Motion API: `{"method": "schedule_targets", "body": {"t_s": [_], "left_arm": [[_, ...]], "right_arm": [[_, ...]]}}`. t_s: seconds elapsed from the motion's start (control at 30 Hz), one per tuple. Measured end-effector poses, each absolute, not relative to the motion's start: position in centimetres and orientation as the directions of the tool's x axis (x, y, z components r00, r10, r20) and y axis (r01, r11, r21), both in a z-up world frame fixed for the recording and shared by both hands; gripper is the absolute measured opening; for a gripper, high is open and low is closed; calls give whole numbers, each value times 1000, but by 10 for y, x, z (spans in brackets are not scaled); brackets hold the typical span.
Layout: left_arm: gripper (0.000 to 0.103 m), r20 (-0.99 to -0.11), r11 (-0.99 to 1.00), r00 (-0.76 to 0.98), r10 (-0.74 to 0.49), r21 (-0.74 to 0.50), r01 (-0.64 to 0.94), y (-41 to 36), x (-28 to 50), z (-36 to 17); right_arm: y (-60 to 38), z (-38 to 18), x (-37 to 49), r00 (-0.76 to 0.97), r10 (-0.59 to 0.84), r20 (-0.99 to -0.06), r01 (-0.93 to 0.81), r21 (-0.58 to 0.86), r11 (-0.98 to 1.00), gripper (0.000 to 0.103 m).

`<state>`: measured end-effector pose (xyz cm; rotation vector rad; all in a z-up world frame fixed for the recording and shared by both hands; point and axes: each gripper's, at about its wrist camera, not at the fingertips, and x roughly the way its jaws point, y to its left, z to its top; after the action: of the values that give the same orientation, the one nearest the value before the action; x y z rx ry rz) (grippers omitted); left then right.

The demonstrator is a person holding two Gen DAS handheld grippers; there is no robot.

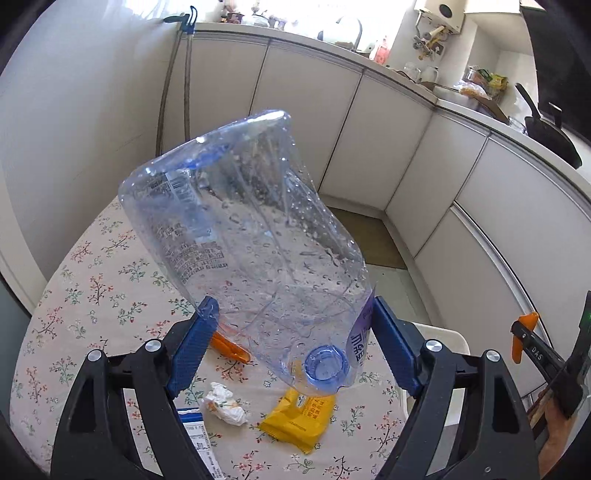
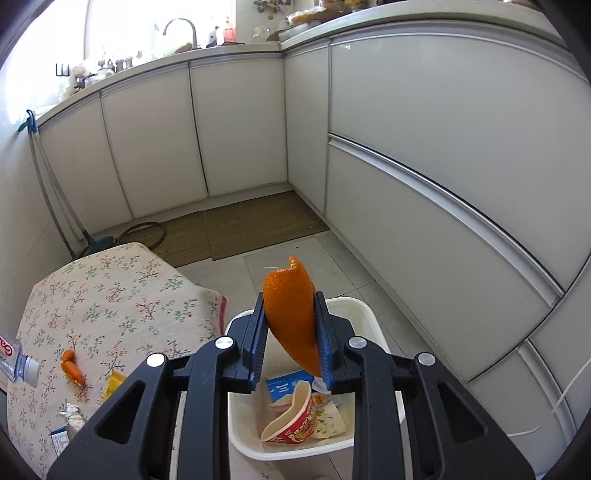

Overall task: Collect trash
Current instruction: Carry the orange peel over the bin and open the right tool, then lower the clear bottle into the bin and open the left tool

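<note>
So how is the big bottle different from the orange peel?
The plastic bottle is clear, big and wet inside; the orange peel is solid orange and small. The left gripper spreads wide around the bottle; the right gripper pinches the peel narrowly. Both are trash held off the table.

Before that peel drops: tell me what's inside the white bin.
In the white bin: a crushed red paper cup, a blue packet, crumpled wrappers. The right tool and orange peel hide its near part.

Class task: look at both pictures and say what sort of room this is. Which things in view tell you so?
Most likely a home kitchen: white base cabinets under a worktop, a sink tap, and a dark pan on the counter.
</note>
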<state>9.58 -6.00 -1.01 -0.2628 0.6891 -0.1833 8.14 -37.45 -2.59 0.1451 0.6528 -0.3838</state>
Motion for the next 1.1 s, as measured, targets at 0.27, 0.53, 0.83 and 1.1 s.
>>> {"method": "schedule_targets", "body": {"t_s": [0.27, 0.53, 0.83, 1.1], "left_arm": [[79, -597, 955, 749, -287, -243, 171, -112, 89, -15], [79, -603, 937, 717, -349, -245, 250, -161, 88, -12], [79, -643, 918, 655, -396, -265, 295, -211, 94, -15], [79, -659, 905, 627, -416, -233, 356, -261, 100, -14]], "right_arm": [[-421, -40, 73, 674, -374, -637, 501, 22, 865, 49], [-457, -36, 50, 636, -446, -629, 597, 35, 802, 77], [-496, -33, 23, 609, -469, -640, 668, 95, 738, 83], [-522, -35, 1, 592, -476, -650, 693, 109, 713, 83]]}}
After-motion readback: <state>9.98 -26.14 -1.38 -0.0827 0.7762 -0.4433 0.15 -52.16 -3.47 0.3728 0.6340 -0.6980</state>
